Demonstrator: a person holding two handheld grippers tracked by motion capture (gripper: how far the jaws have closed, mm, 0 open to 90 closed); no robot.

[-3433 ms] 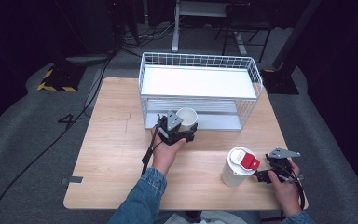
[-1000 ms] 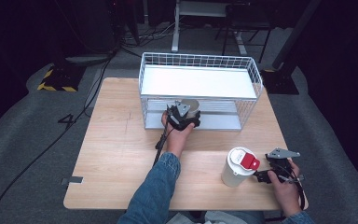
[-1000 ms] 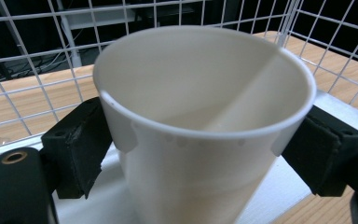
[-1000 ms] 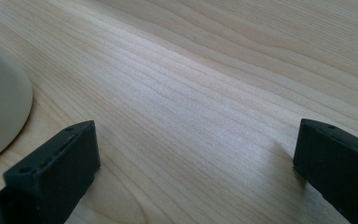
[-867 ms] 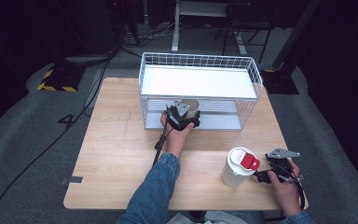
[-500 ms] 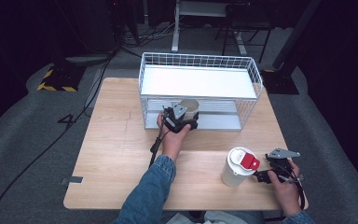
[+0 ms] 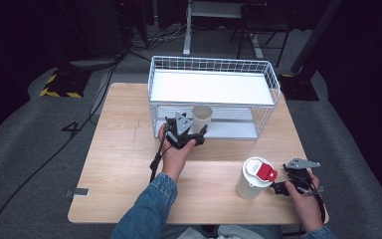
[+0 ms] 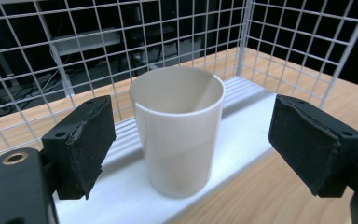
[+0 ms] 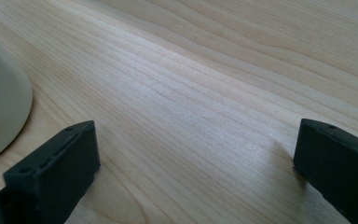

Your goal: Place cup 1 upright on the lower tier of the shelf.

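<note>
A plain white cup [image 8: 177,135] stands upright on the white lower shelf [image 8: 242,126] of a wire rack [image 7: 214,97], close to the shelf's front edge. From the high view I see the cup [image 7: 202,118] under the rack's upper white shelf [image 7: 209,87], toward the left half of the rack.

My left gripper [image 8: 191,154] is released: in the left gripper view its two black pads sit wide apart on either side of the cup, neither touching it. In the high view this gripper [image 7: 183,133] rests just in front of the rack, held by my left hand [image 7: 175,154], with a denim sleeve [image 7: 146,209] behind it and a cable [image 7: 156,157] trailing back over the table [image 7: 114,149].

Well apart, near the table's front right, a second white cup [image 7: 251,179] stands with a lid carrying a red tab [image 7: 265,172]. My right gripper [image 7: 278,188] lies just beside it on the right, held low by my right hand [image 7: 306,201]. In the right gripper view its jaws are also spread wide over bare wood [image 9: 205,93], with the curved base of the lidded cup [image 9: 0,112] at the left edge, near the left pad; I cannot tell whether they touch.

The table stands on grey carpet [image 7: 35,139] in a dark room.
</note>
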